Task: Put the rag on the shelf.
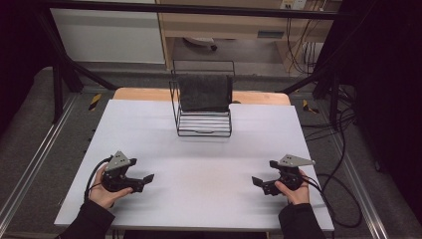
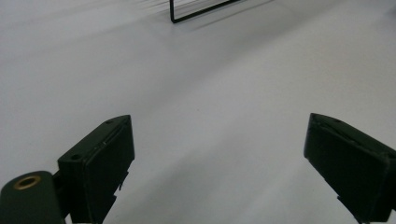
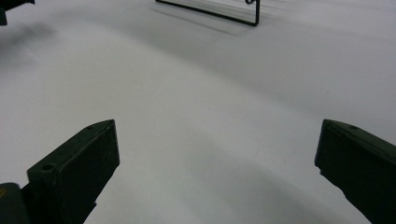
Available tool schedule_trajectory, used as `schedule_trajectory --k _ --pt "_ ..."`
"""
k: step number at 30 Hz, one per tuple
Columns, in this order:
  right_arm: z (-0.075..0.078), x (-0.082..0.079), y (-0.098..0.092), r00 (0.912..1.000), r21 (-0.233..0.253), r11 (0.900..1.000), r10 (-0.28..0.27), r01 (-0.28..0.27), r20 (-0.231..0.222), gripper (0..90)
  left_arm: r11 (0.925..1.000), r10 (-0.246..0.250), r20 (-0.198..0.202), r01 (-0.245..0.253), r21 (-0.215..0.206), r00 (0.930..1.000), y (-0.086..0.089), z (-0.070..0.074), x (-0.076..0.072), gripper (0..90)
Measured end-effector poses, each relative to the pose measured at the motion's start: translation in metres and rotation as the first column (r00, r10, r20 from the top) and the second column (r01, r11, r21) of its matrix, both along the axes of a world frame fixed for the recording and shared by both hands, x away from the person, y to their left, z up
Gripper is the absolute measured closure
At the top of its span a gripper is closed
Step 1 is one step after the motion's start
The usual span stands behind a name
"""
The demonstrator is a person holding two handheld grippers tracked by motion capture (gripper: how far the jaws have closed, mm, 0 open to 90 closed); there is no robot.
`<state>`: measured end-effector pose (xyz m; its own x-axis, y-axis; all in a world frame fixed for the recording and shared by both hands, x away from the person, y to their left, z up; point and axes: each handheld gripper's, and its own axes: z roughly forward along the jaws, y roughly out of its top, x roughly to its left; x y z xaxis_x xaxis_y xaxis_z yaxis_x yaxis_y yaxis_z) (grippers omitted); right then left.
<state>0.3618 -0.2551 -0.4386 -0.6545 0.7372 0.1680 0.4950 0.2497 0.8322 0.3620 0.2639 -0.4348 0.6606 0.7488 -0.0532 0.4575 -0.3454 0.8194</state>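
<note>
A black wire rack [image 1: 204, 119] stands at the far middle of the white table [image 1: 199, 164], and a dark grey cloth [image 1: 205, 92] hangs over its back. Near the front left my left gripper [image 1: 144, 180] rests low over the table, open, nothing between its black fingers [image 2: 100, 163]. At the front right my right gripper [image 1: 260, 183] is open too, its fingers [image 3: 79, 168] wide apart over bare table. Both point inward toward the table's middle. The rack's base wire [image 2: 201, 11] crosses the top of the left gripper view, and the same base wire [image 3: 210, 11] crosses the top of the right gripper view.
Cables [image 1: 343, 199] trail off the table's right edge onto the floor. A wooden board [image 1: 259, 97] lies under the table's far edge. Black frame bars [image 1: 64, 64] slope down at both back sides.
</note>
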Motion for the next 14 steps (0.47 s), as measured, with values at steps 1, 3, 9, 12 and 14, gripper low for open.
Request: schedule_trajectory --k 1,3,9,12,14 --pt "-0.002 -0.001 -0.002 1.0 -0.005 1.0 0.0 0.0 -0.005 0.6 1.0 0.001 -0.001 -0.001 0.0 1.0 0.001 -0.002 -0.001 8.7" --pt "-0.006 -0.003 -0.005 0.9999 -0.009 1.0 -0.002 0.002 -0.015 0.6 1.0 -0.005 -0.001 0.005 0.003 1.0 0.002 -0.005 -0.001 8.7" --pt "-0.009 -0.004 -0.006 0.9999 -0.007 1.0 -0.008 0.008 -0.012 0.6 0.9998 -0.015 -0.01 0.015 0.017 0.9998 0.004 -0.011 -0.004 8.7" --pt "-0.009 -0.005 -0.006 0.9998 -0.007 1.0 -0.006 0.006 -0.017 0.6 0.9998 -0.015 -0.012 0.015 0.01 0.9998 0.004 -0.012 -0.005 8.7" --pt "-0.009 -0.005 -0.006 0.9998 -0.006 1.0 -0.006 0.006 -0.017 0.6 0.9999 -0.012 -0.012 0.013 0.01 0.9998 0.004 -0.012 -0.005 8.7"
